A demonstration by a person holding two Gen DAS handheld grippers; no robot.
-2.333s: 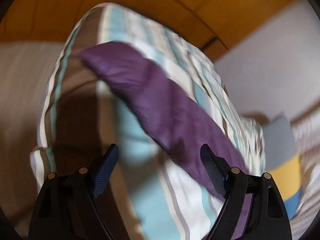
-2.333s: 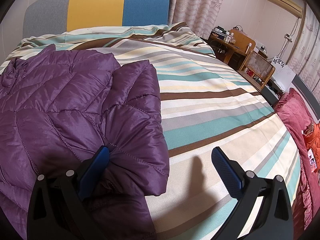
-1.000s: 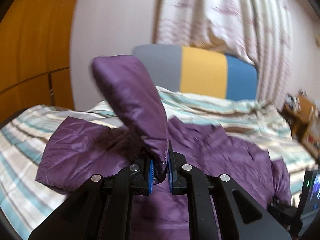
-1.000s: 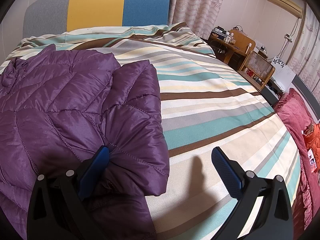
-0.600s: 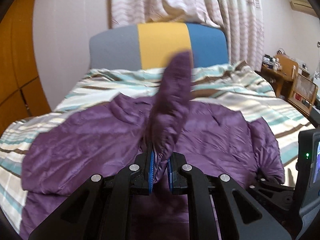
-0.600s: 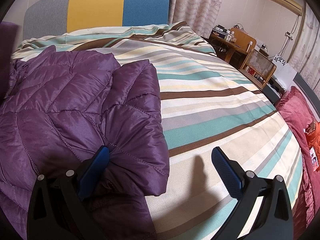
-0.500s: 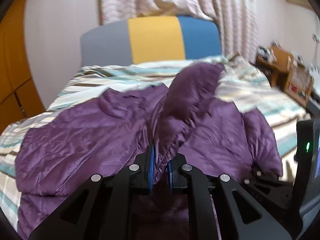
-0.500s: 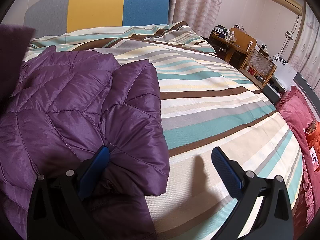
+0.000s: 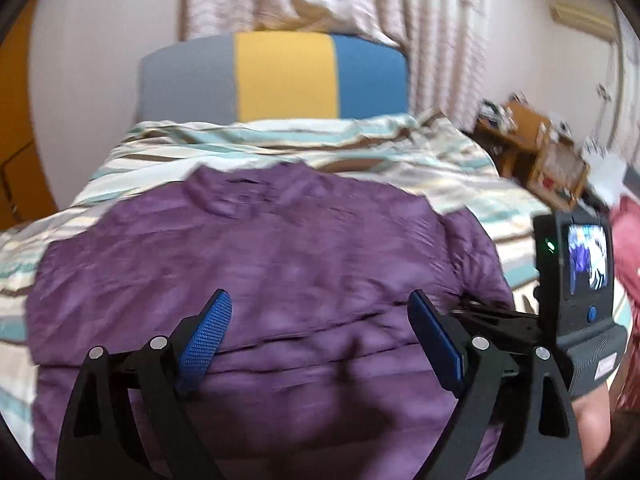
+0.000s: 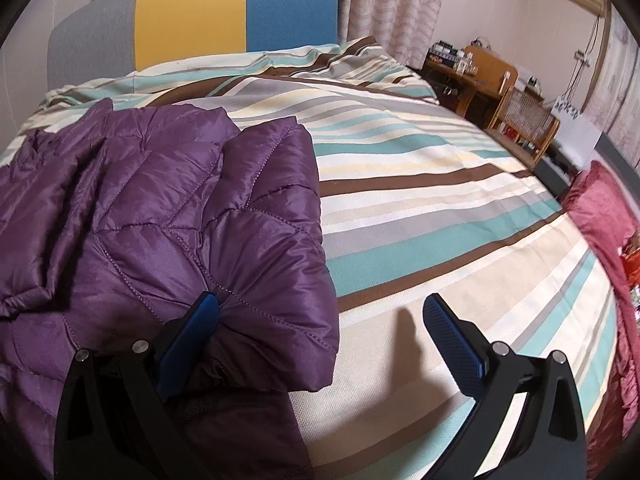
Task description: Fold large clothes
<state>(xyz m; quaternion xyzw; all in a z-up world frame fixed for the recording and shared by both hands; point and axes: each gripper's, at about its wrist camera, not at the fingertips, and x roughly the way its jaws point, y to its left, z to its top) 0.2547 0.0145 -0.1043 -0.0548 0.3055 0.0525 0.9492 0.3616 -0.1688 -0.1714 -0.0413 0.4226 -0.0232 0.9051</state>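
Observation:
A purple quilted jacket (image 9: 280,264) lies spread on the striped bed (image 9: 460,160), collar toward the headboard, with both sleeves folded in over the body. My left gripper (image 9: 318,332) is open and empty just above the jacket's lower middle. My right gripper (image 10: 320,320) is open at the jacket's right side (image 10: 180,220), its jaws standing either side of the folded sleeve's edge, left finger on the fabric, right finger over bare sheet. The right gripper's body with its small screen (image 9: 576,276) shows at the right of the left wrist view.
The grey, yellow and blue headboard (image 10: 192,16) stands at the far end. A wooden side table with small items (image 10: 480,76) and a rattan stand are beyond the bed's right side. Red fabric (image 10: 604,216) lies at the right edge. Curtains hang behind.
My left gripper carried the left sleeve up and across the jacket, then opened and let it go; the sleeve now lies flat on the body. The right gripper has stayed open in place.

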